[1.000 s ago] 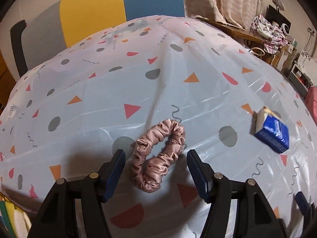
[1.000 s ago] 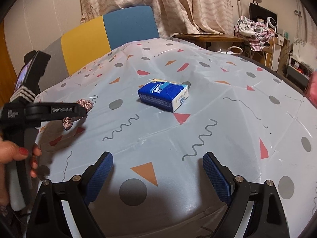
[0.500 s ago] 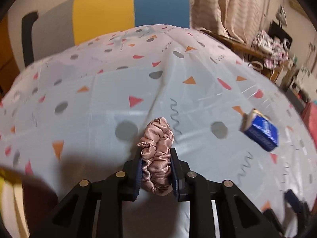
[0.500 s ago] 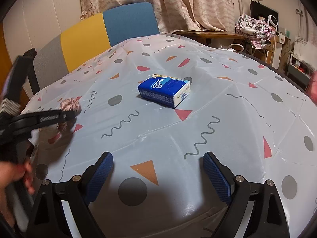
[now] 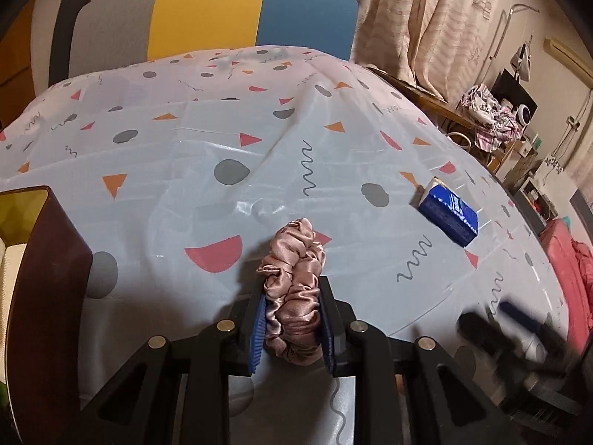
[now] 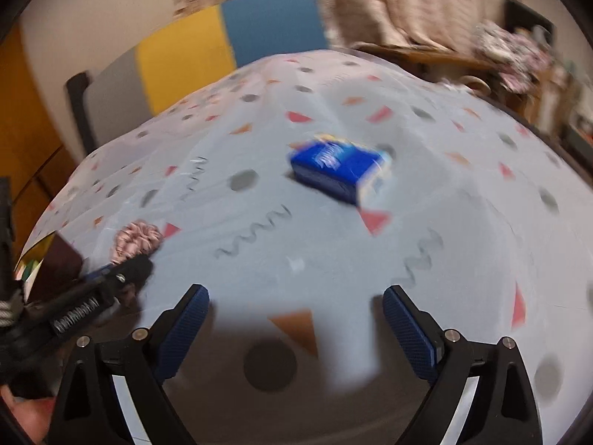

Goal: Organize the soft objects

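Observation:
A pink satin scrunchie [image 5: 296, 248] is squeezed between the blue pads of my left gripper [image 5: 292, 293], which is shut on it just above the patterned tablecloth [image 5: 178, 155]. The right wrist view shows the same scrunchie [image 6: 137, 239] at the left, in the left gripper [image 6: 122, 274]. A blue tissue pack [image 5: 448, 215] lies on the cloth to the right. My right gripper [image 6: 296, 293] hovers over the cloth in front of the tissue pack [image 6: 339, 170]; its jaws are opening and nothing is between them. It shows blurred [image 5: 511, 322] in the left wrist view.
A dark brown open box [image 5: 48, 259] stands at the table's left edge, close to the scrunchie; its corner [image 6: 63, 256] also shows in the right wrist view. A grey, yellow and blue chair back [image 5: 207, 18] stands behind the table. Curtains and cluttered shelves lie beyond.
My left gripper shut on the scrunchie and carried it left toward the brown box, which has come into view. The right gripper's view has shifted a little and gone blurred.

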Available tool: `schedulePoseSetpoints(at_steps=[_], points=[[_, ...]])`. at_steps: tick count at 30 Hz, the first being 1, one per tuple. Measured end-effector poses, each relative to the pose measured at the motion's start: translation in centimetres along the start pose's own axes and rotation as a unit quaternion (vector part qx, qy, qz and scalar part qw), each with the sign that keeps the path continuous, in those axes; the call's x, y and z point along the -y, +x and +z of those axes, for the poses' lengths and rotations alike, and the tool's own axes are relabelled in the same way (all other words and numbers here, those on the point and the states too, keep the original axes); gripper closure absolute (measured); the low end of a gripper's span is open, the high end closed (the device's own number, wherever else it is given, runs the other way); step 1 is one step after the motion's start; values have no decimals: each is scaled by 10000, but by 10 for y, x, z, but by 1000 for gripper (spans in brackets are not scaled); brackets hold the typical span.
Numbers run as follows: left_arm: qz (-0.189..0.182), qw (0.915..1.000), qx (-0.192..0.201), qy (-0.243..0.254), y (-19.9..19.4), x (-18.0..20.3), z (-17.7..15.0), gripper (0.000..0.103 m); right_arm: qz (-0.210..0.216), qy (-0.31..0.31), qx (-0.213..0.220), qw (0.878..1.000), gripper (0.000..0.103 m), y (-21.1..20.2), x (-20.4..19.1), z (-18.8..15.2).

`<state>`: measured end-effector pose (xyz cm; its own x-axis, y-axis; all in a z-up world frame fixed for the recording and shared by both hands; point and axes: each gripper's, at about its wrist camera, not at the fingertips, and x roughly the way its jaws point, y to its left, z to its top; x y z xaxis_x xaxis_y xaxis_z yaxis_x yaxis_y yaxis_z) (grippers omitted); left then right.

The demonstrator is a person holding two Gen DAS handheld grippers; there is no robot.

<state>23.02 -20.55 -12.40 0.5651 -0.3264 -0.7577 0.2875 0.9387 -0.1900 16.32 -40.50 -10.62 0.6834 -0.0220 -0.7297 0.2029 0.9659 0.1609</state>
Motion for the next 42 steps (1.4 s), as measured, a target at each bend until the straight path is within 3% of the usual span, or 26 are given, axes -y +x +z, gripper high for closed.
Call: schedulePoseSetpoints(at_steps=[4, 8, 14, 16, 17, 25, 33, 37, 42], points=[[8, 10000, 23, 48, 0, 1, -3, 79, -233, -1051, 416, 9933, 8, 0, -5, 45], [-73, 10000, 49, -14, 0, -1, -3, 79, -694, -1523, 113, 9858, 8, 38, 8, 83], [-95, 9999, 71, -24, 0, -2, -4, 79, -531, -1590, -706, 9833, 19, 92, 25, 98], [-87, 9999, 74, -13, 1, -2, -4, 79, -472, -1744, -754, 9806, 23, 98, 24, 94], [-83, 9999, 82, -8, 1, -2, -5, 79, -388, -1727, -620, 9822, 31, 96, 25, 93], [-82, 9999, 59, 15, 0, -1, -4, 78, -232, -848, -593, 9944, 48, 75, 25, 79], [-249, 9996, 3, -133, 1, -7, -2, 77, 400, 234, -378, 9982, 50, 23, 13, 22], [-232, 9996, -87, -130, -1, -7, 0, 78, 208, 335, -78, 9992, 51, 10, 3, -6], [-346, 9992, -179, -87, -14, 0, -5, 80, -187, 484, 220, 9984, 51, 3, 8, -12]])
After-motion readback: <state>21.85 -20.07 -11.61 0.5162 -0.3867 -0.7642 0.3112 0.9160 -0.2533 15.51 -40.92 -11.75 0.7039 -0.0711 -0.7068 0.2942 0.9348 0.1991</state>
